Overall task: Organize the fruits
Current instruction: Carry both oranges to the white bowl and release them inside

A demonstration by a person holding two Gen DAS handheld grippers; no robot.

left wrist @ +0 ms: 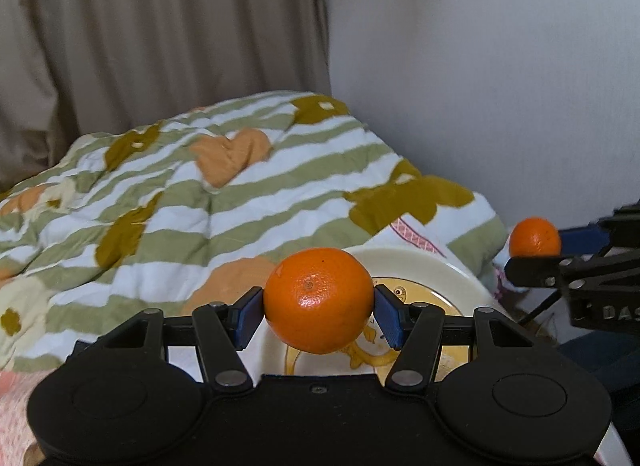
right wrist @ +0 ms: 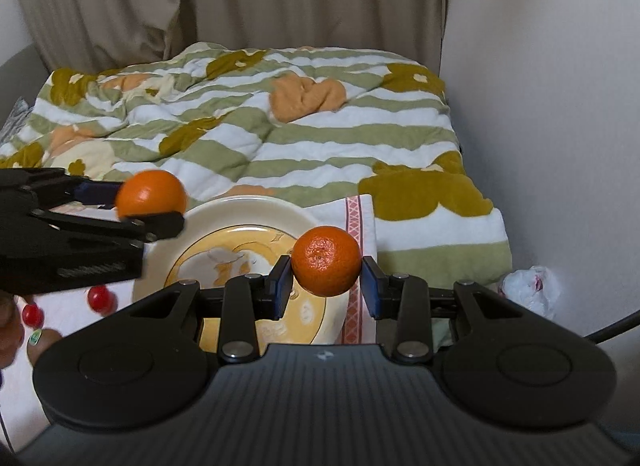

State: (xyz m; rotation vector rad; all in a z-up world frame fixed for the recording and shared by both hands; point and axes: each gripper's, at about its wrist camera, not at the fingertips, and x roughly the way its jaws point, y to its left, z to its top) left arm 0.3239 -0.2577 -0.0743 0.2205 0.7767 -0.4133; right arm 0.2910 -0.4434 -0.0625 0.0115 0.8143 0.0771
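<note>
My left gripper [left wrist: 319, 312] is shut on a mandarin [left wrist: 319, 300] and holds it in the air above the near edge of a cream plate [left wrist: 420, 262] with a yellow cartoon centre. My right gripper [right wrist: 326, 280] is shut on a second mandarin [right wrist: 326, 260], held above the right side of the same plate [right wrist: 240, 213]. Each gripper shows in the other's view: the right one [left wrist: 534, 256] at the far right with its mandarin [left wrist: 535, 237], the left one [right wrist: 152, 211] at the left with its mandarin [right wrist: 151, 193].
The plate lies on a white cloth [right wrist: 354, 225] with a pink patterned band, on a bed covered by a green-striped quilt [right wrist: 280, 137]. Two red cherry-like fruits [right wrist: 100, 298] lie at the left. A crumpled plastic bag [right wrist: 530, 290] lies by the right wall. Curtains hang behind.
</note>
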